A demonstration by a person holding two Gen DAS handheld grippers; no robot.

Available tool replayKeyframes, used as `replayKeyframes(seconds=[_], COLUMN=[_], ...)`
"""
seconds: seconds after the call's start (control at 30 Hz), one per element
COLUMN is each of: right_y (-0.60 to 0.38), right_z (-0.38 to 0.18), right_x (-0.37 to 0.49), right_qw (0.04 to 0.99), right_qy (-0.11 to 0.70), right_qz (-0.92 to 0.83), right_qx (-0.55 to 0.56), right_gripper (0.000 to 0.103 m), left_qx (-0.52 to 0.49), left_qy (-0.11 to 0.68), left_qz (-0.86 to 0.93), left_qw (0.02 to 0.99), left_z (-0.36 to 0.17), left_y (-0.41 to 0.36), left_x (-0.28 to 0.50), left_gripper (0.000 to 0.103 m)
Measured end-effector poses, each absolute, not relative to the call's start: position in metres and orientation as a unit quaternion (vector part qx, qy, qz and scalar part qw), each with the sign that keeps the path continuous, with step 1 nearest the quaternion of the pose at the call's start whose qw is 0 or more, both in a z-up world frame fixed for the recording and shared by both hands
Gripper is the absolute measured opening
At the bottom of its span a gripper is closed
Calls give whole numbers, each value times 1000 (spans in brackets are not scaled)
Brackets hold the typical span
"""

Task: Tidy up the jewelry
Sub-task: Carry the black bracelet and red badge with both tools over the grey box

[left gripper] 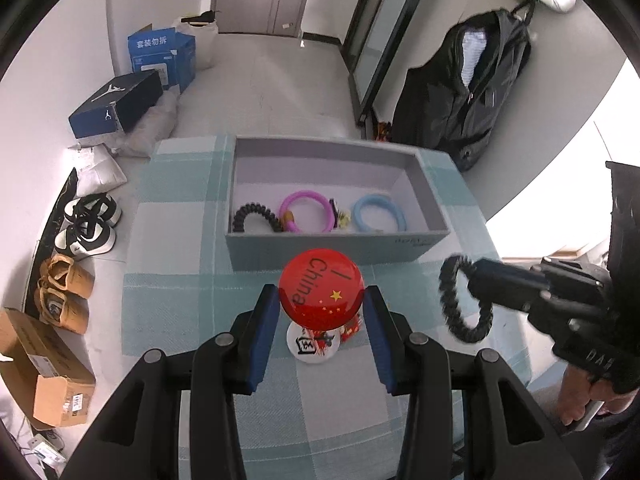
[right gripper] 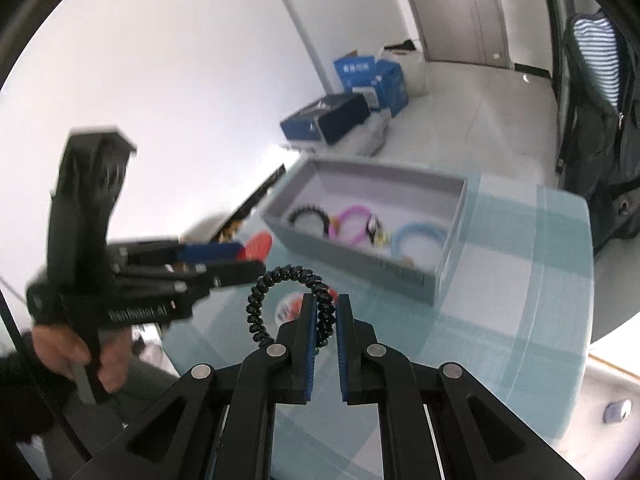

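Grey card forms the open box (left gripper: pixel 332 246) at the table's far side — a black coil bracelet (left gripper: pixel 256 218), a pink ring (left gripper: pixel 306 211) and a blue ring (left gripper: pixel 379 213) are laid in a row along its near wall. A red badge (left gripper: pixel 321 294) is clamped by the left gripper (left gripper: pixel 322 300), face up. A black spiral band (right gripper: pixel 290 306) is pinched upright in the right gripper (right gripper: pixel 325 312) — held above the checked cloth (left gripper: pixel 172 312).

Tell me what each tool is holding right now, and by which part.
Left tool: round red badge reading "China", clamped across its opposite edges. Right tool: black coiled spiral hair tie, pinched on one side of its loop, the rest sticking out free.
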State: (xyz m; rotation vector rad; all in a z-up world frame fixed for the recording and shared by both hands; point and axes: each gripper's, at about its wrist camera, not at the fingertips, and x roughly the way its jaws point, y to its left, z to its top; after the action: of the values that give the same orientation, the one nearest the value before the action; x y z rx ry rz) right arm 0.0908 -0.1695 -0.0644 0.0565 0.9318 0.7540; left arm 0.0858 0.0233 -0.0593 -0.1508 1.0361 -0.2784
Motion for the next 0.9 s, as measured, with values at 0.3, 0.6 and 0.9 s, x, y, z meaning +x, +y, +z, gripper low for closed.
replayKeyframes(seconds=[0.3, 0.6, 0.9], right_y=[-157, -148, -152], right_z=[-7, -1, -29], right_x=[108, 145, 182], right_qw=[850, 861, 848], right_qy=[392, 399, 434], right_qz=[351, 315, 303], right_qx=[25, 13, 24], right_gripper=[8, 8, 8], left_qx=[-79, -79, -93], left_qy=[476, 490, 515], left_qz=[-151, -155, -158], left_qw=[863, 854, 837], left_z=[-18, -26, -52], left_y=[20, 18, 16], left_x=[101, 134, 163], left_gripper=[38, 38, 38])
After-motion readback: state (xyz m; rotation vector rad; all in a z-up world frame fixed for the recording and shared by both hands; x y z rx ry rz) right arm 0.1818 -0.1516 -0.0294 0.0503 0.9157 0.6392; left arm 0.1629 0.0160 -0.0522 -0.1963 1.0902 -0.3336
